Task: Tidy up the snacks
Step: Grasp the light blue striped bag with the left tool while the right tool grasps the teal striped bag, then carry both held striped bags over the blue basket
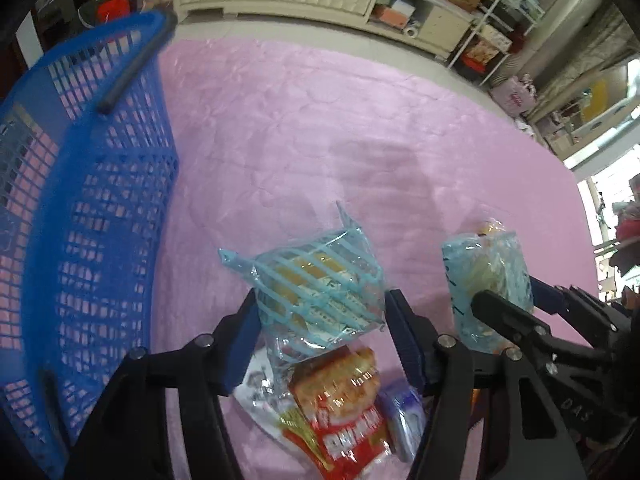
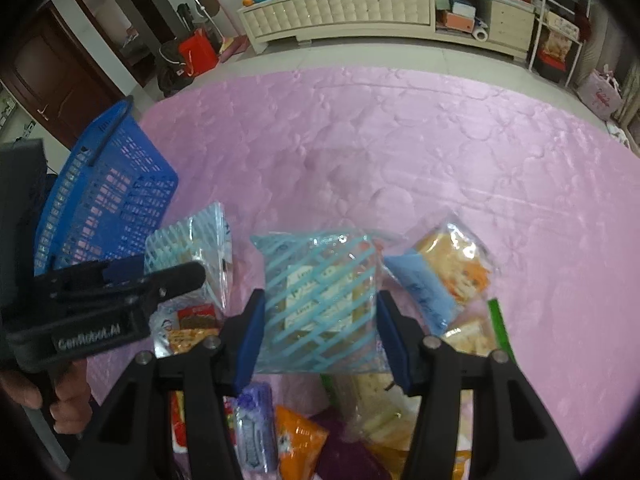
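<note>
My left gripper (image 1: pixel 322 316) is shut on a clear snack bag with light-blue stripes (image 1: pixel 320 284), held above the pink cloth. My right gripper (image 2: pixel 320 320) is shut on a second blue-striped snack bag (image 2: pixel 320 300). Each gripper also shows in the other view: the right one (image 1: pixel 508 300) with its bag (image 1: pixel 486 276), the left one (image 2: pixel 168 276) with its bag (image 2: pixel 192 248). The blue plastic basket (image 1: pixel 92 208) stands at the left, close to my left gripper; it also shows in the right wrist view (image 2: pixel 108 196).
A pile of snack packets lies below the grippers: a red packet (image 1: pixel 344 408), a purple-white one (image 2: pixel 252 432), an orange one (image 2: pixel 296 444) and a blue-and-orange bread bag (image 2: pixel 444 276). The pink cloth (image 2: pixel 400 152) stretches ahead. A cream cabinet (image 2: pixel 360 12) stands beyond.
</note>
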Action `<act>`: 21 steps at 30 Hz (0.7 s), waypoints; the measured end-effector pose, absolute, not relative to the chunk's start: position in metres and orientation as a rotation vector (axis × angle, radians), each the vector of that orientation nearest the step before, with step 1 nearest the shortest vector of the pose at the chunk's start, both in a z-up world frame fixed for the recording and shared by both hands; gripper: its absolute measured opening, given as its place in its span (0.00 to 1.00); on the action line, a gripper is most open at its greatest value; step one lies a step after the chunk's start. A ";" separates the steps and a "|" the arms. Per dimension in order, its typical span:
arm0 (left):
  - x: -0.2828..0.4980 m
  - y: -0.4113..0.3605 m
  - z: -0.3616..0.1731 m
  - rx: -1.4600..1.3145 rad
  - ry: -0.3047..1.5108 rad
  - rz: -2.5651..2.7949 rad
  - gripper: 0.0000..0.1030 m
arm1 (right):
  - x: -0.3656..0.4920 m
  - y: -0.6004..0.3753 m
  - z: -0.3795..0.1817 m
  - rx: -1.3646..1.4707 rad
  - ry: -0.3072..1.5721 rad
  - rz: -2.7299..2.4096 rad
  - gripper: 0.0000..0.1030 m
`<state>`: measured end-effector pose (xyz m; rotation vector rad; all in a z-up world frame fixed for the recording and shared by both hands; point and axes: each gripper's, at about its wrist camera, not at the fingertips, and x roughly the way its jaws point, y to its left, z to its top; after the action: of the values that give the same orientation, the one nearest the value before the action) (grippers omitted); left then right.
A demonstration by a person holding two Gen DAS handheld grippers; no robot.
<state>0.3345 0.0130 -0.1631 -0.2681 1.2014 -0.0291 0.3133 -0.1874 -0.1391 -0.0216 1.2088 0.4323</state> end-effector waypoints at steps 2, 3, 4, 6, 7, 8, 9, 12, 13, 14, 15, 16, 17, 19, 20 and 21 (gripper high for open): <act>0.324 0.011 -0.150 -0.249 1.175 -0.044 0.57 | 0.307 -0.190 -0.127 -0.023 1.195 0.428 0.57; 0.317 0.011 -0.143 -0.240 1.160 -0.053 0.57 | 0.304 -0.190 -0.121 -0.024 1.187 0.425 0.57; 0.312 0.012 -0.137 -0.233 1.146 -0.063 0.57 | 0.301 -0.191 -0.115 -0.027 1.177 0.422 0.57; 0.298 0.014 -0.122 -0.220 1.114 -0.080 0.57 | 0.292 -0.192 -0.100 -0.028 1.153 0.418 0.57; 0.292 0.016 -0.114 -0.219 1.098 -0.086 0.57 | 0.288 -0.193 -0.094 -0.025 1.144 0.419 0.57; 0.288 0.019 -0.109 -0.220 1.088 -0.092 0.57 | 0.283 -0.192 -0.088 -0.022 1.135 0.420 0.57; 0.283 0.022 -0.103 -0.220 1.077 -0.097 0.57 | 0.278 -0.191 -0.082 -0.022 1.125 0.424 0.57; 0.265 0.029 -0.087 -0.211 1.044 -0.105 0.57 | 0.265 -0.187 -0.068 -0.035 1.089 0.424 0.57; 0.260 0.032 -0.082 -0.208 1.034 -0.106 0.57 | 0.261 -0.184 -0.063 -0.041 1.080 0.426 0.57; 0.253 0.037 -0.075 -0.203 1.021 -0.108 0.57 | 0.258 -0.183 -0.059 -0.044 1.074 0.427 0.57; 0.250 0.041 -0.072 -0.200 1.014 -0.108 0.57 | 0.255 -0.180 -0.053 -0.046 1.064 0.429 0.57; 0.246 0.045 -0.068 -0.197 1.004 -0.105 0.57 | 0.253 -0.178 -0.050 -0.047 1.057 0.431 0.57; 0.246 0.043 -0.066 -0.194 0.997 -0.105 0.57 | 0.250 -0.178 -0.046 -0.047 1.052 0.434 0.57; 0.237 0.052 -0.058 -0.192 0.979 -0.106 0.57 | 0.245 -0.170 -0.039 -0.053 1.037 0.442 0.57; 0.239 0.049 -0.054 -0.191 0.974 -0.105 0.57 | 0.243 -0.166 -0.035 -0.058 1.031 0.446 0.57; 0.235 0.057 -0.050 -0.195 0.965 -0.103 0.57 | 0.242 -0.160 -0.031 -0.066 1.022 0.451 0.57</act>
<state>0.2349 0.0571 -0.0505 -0.1949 0.9650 -0.1033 0.2418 -0.1599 -0.0314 -0.0657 1.0219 0.4510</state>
